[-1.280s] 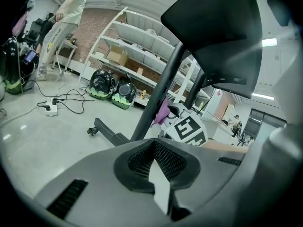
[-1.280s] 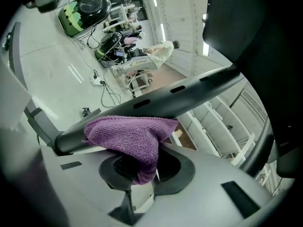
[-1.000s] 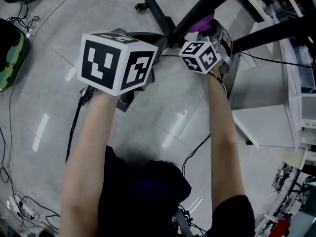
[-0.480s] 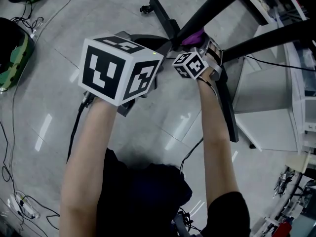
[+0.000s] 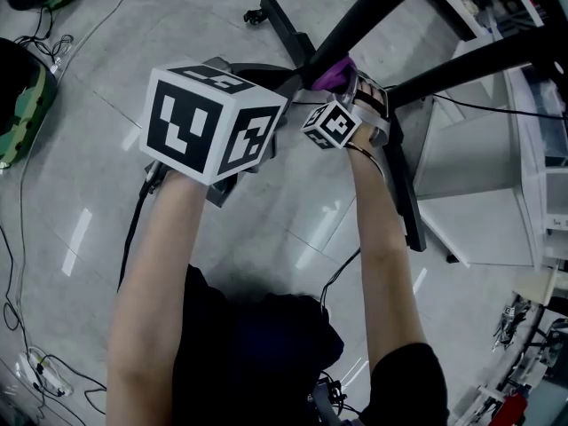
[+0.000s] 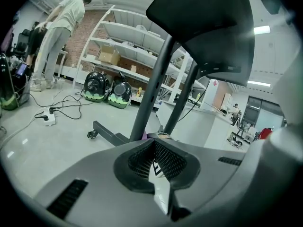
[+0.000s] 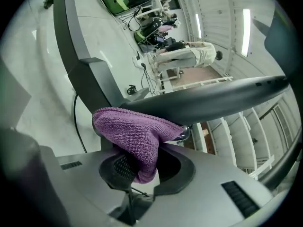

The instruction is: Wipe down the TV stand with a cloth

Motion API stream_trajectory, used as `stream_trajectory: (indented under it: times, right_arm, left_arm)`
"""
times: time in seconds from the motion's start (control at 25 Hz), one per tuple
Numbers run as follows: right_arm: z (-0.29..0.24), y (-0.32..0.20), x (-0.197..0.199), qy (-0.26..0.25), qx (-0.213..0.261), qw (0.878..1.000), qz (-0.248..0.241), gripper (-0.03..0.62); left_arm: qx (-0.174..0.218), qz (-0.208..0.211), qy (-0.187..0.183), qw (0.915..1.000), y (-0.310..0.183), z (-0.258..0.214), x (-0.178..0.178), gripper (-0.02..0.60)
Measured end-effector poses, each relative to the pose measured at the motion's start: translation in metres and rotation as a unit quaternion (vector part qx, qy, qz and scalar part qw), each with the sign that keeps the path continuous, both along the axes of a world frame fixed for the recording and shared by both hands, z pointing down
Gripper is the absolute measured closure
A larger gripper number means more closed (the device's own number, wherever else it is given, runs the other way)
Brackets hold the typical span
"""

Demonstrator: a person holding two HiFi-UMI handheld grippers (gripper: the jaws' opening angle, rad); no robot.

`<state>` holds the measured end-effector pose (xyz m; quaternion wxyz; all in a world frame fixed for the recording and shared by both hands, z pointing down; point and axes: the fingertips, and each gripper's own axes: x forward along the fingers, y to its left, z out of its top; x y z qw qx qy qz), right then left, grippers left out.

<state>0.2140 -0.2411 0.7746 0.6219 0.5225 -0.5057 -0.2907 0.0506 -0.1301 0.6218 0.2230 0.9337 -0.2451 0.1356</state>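
Right claw [image 7: 137, 169] leftward, nubby purple cloth [image 7: 135, 134]

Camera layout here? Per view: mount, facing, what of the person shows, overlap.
Left gripper view: on the left gripper, looking along shut, empty jaws at the TV stand poles; no body.
Right gripper view: on the right gripper, jaws shut on the purple cloth against a stand bar; no body.
Head view: on the head, steeply down at floor; both forearms, both grippers.
Shared: stand in all; cloth in head and right gripper views.
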Motion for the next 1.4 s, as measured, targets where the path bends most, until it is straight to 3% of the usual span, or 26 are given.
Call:
stream_trajectory:
  times: [0.2, 0.48, 0.72, 0.96, 1.2, 1.4]
  right_arm:
    - [-0.031, 0.013, 0.011, 0.017, 0.023, 1.000, -0.007, 0.519]
    - [-0.127, 0.027, 0.027, 0.087, 0.095, 0.991, -0.042, 0.519]
    - [-0.245, 0.040, 0.041, 0.140, 0.182, 0.973, -0.033, 0.519]
    - [-0.328, 0.048, 0.050, 0.189, 0.248, 0.950, -0.021, 0.519]
    - [-0.357, 0.052, 0.075, 0.206, 0.264, 0.942, 0.010, 0.519]
    - [-0.340, 0.047, 0.075, 0.239, 0.245, 0.940, 0.013, 0.519]
  left_arm:
    - [0.001, 0.008, 0.002, 1.0000, 0.004, -0.002, 0.012, 0.575]
    - [-0.006, 0.030, -0.007, 0.9995, 0.014, 0.007, 0.041, 0.575]
    - [0.025, 0.068, -0.038, 0.9967, 0.031, 0.007, 0.067, 0.575]
    - [-0.002, 0.067, -0.020, 0.9975, 0.032, 0.009, 0.072, 0.575]
    - [-0.006, 0.065, -0.014, 0.9978, 0.031, 0.008, 0.071, 0.575]
    - [-0.005, 0.058, -0.019, 0.9981, 0.027, 0.010, 0.068, 0.575]
